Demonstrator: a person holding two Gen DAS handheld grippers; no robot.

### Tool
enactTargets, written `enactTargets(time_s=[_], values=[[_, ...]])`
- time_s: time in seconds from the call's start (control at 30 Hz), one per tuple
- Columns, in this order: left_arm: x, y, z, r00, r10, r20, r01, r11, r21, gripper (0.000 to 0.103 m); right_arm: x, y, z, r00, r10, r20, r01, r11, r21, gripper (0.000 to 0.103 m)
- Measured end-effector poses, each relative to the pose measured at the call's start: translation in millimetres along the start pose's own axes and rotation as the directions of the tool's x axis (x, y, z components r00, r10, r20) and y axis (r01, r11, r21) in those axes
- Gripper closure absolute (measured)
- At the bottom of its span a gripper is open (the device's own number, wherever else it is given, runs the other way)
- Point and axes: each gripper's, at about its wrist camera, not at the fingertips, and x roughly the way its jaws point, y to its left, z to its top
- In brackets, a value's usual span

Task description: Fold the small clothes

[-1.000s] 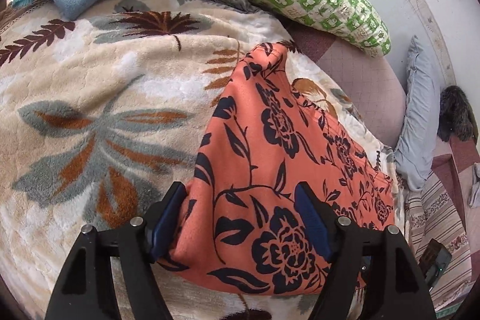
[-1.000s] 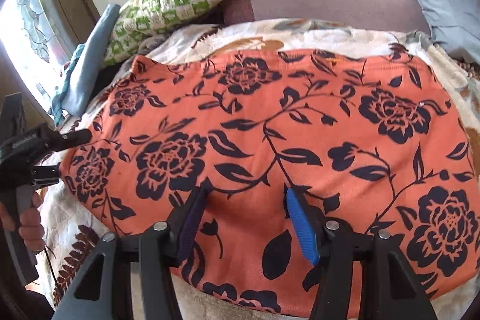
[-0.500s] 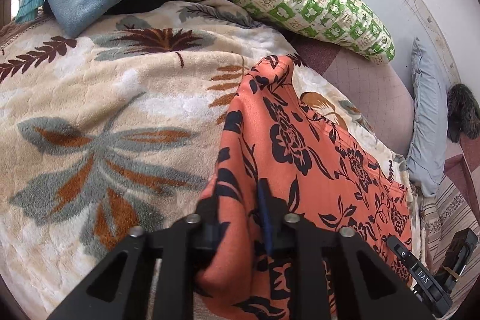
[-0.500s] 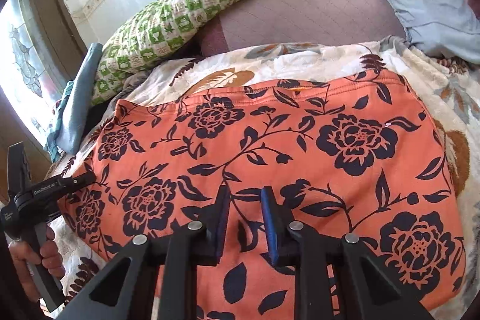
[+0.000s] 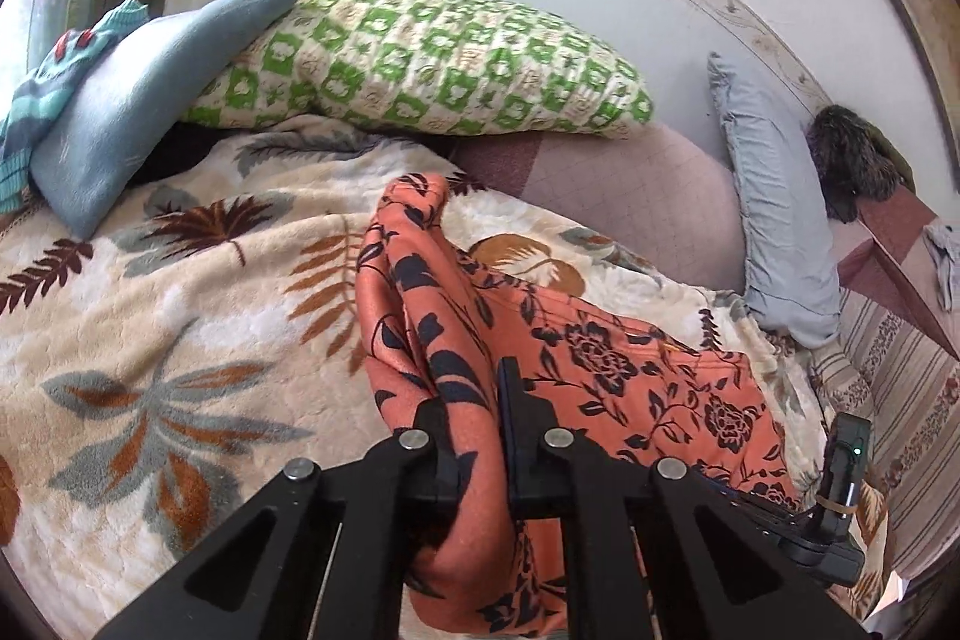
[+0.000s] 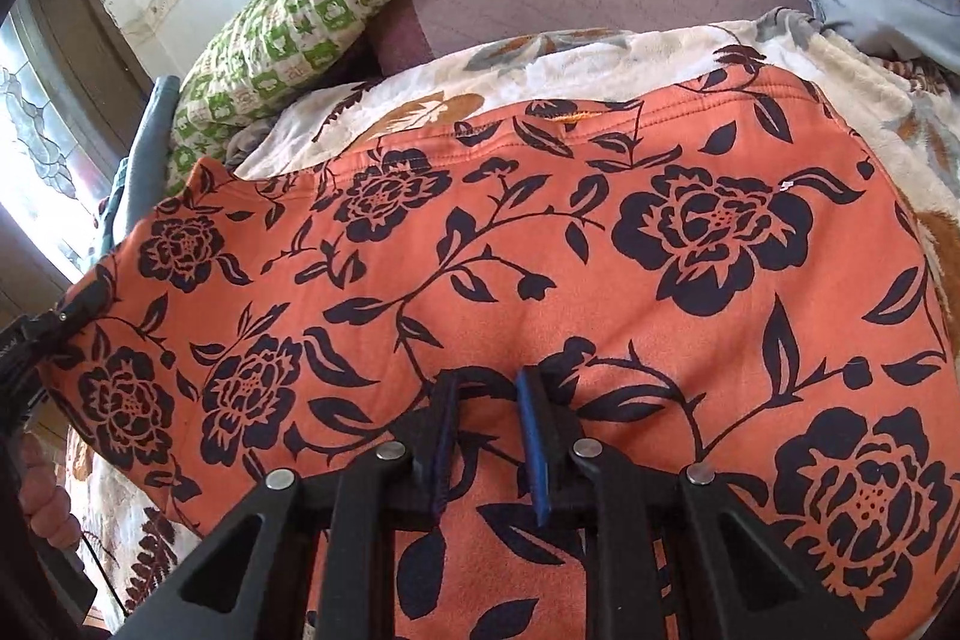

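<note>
An orange garment with dark flowers [image 5: 600,358] lies on a leaf-patterned blanket [image 5: 150,340] on a bed. My left gripper [image 5: 471,388] is shut on the garment's left edge and holds it up, so the cloth rises in a bunched ridge. In the right wrist view the garment [image 6: 540,250] lies spread wide. My right gripper [image 6: 487,382] is shut on a small pinch of cloth at its near edge. The left gripper's black body [image 6: 36,334] shows at that view's left edge, with a person's hand [image 6: 42,496] below it.
A green checked pillow [image 5: 450,64] and a light blue pillow [image 5: 132,100] lie at the head of the bed against the wall. A grey-blue pillow [image 5: 774,220] stands at the right. A mauve quilted sheet [image 5: 630,196] lies beyond the blanket.
Both grippers went from open to shut on the garment. The left one then rose with the edge, drawing the cloth into a ridge. The right one moved a little over the near edge.
</note>
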Motion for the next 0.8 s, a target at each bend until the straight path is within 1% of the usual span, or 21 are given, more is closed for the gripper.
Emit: enactTargets(time_s=[0.13,0.2,0.23,0.27,0.3,0.37,0.4,0.43,0.47,0.5,0.53,0.57,0.6,0.63,0.67,0.7,0.73,0.77,0.8], values=[[1,-47,4,0.997,-0.078,-0.027,0.079,0.996,0.037,0.098,-3,-12,3,0.997,0.071,-0.028,-0.068,0.995,0.074,0.080],[5,-71,5,0.991,-0.127,-0.048,0.129,0.991,0.043,0.099,-5,-23,4,0.990,0.132,-0.042,-0.126,0.982,0.138,0.081],[7,-85,5,0.987,-0.150,-0.060,0.153,0.987,0.053,0.099,-6,-31,4,0.983,0.179,-0.047,-0.167,0.968,0.189,0.081],[10,-100,4,0.983,-0.170,-0.071,0.174,0.982,0.069,0.099,-7,-41,3,0.971,0.233,-0.049,-0.214,0.945,0.249,0.081],[13,-115,3,0.979,-0.184,-0.082,0.191,0.978,0.085,0.099,-8,-52,2,0.956,0.288,-0.047,-0.260,0.913,0.314,0.081],[21,-142,0,0.968,-0.224,-0.109,0.234,0.968,0.091,0.099,-14,-78,-2,0.924,0.382,-0.013,-0.339,0.834,0.435,0.081],[26,-155,-2,0.959,-0.253,-0.125,0.264,0.961,0.079,0.099,-19,-91,-4,0.905,0.426,0.022,-0.383,0.790,0.479,0.081],[32,-169,-4,0.949,-0.280,-0.142,0.292,0.954,0.067,0.099,-22,-104,-7,0.872,0.485,0.063,-0.445,0.731,0.517,0.077],[37,-183,-8,0.940,-0.303,-0.159,0.316,0.946,0.065,0.099,-24,-117,-10,0.817,0.564,0.117,-0.525,0.645,0.555,0.077],[43,-198,-13,0.934,-0.314,-0.173,0.330,0.941,0.073,0.099,-25,-129,-14,0.741,0.646,0.186,-0.609,0.528,0.592,0.077],[48,-212,-19,0.928,-0.323,-0.184,0.341,0.937,0.078,0.099,-26,-141,-19,0.662,0.707,0.250,-0.670,0.408,0.619,0.077],[53,-222,-26,0.921,-0.334,-0.200,0.354,0.932,0.073,0.099,-27,-151,-22,0.607,0.736,0.299,-0.702,0.320,0.637,0.075],[60,-230,-32,0.914,-0.344,-0.217,0.365,0.929,0.063,0.099,-30,-161,-26,0.584,0.738,0.337,-0.714,0.270,0.646,0.069],[67,-237,-40,0.907,-0.348,-0.235,0.370,0.928,0.053,0.099,-34,-171,-29,0.584,0.723,0.369,-0.717,0.246,0.652,0.043],[74,-244,-48,0.903,-0.346,-0.255,0.369,0.928,0.048,0.099,-39,-179,-30,0.577,0.710,0.403,-0.729,0.226,0.646,0.024],[81,-248,-58,0.900,-0.337,-0.277,0.364,0.930,0.050,0.099,-41,-186,-31,0.559,0.709,0.430,-0.745,0.201,0.636,0.023],[90,-252,-67,0.899,-0.318,-0.301,0.349,0.935,0.056,0.099,-44,-193,-31,0.547,0.710,0.444,-0.752,0.183,0.633,0.023],[99,-255,-77,0.897,-0.296,-0.329,0.334,0.940,0.065,0.099,-46,-198,-31,0.560,0.705,0.436,-0.742,0.192,0.642,0.023],[107,-256,-86,0.887,-0.276,-0.370,0.326,0.942,0.080,0.099,-47,-201,-31,0.584,0.698,0.414,-0.723,0.216,0.656,0.023]])
